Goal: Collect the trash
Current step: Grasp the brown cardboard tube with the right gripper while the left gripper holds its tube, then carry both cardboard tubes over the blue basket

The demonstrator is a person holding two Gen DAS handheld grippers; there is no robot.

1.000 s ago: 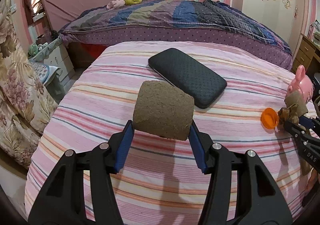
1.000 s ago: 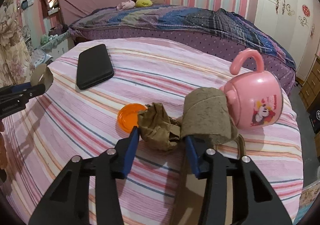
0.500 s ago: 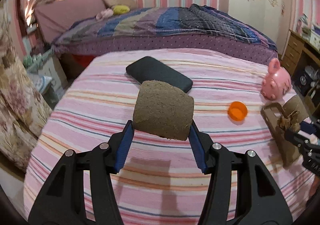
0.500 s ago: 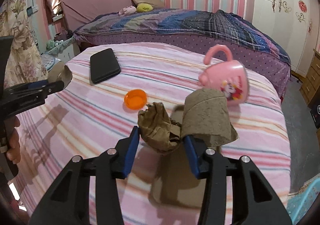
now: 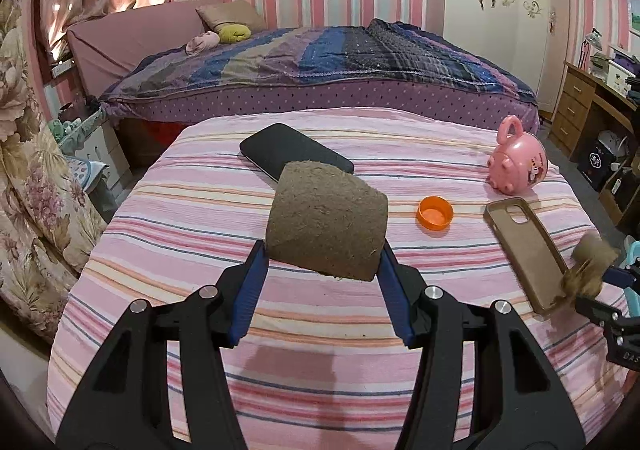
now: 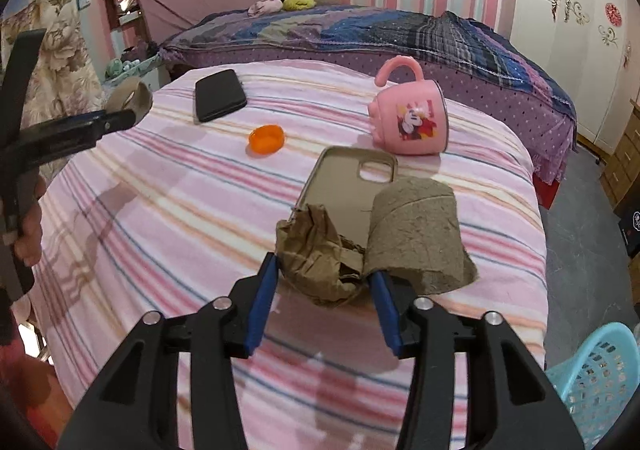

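- Left wrist view: the left gripper [image 5: 322,262] holds a brown cardboard tube [image 5: 327,221] between its blue pads, which press on both sides of it, above the pink striped bedcover [image 5: 200,210]. Behind the tube lies a black flat phone [image 5: 280,148], partly hidden by it. To the right are a small orange plastic cap [image 5: 435,212], a brown phone case [image 5: 524,246] lying open side up, and a pink cartoon mug [image 5: 518,164] on its side. At the far right edge the right gripper [image 5: 588,284] shows blurred.
- Right wrist view: the right gripper [image 6: 324,282] has a crumpled brown paper wad [image 6: 316,258] and a second brown cardboard tube [image 6: 416,234] at its fingers. The jaws have just been opening; the wad is still between them, and I cannot tell if the pads still press. Only this view shows a light blue plastic basket [image 6: 596,374] on the floor at the lower right, and a hand [image 6: 28,226] on the left gripper's handle.
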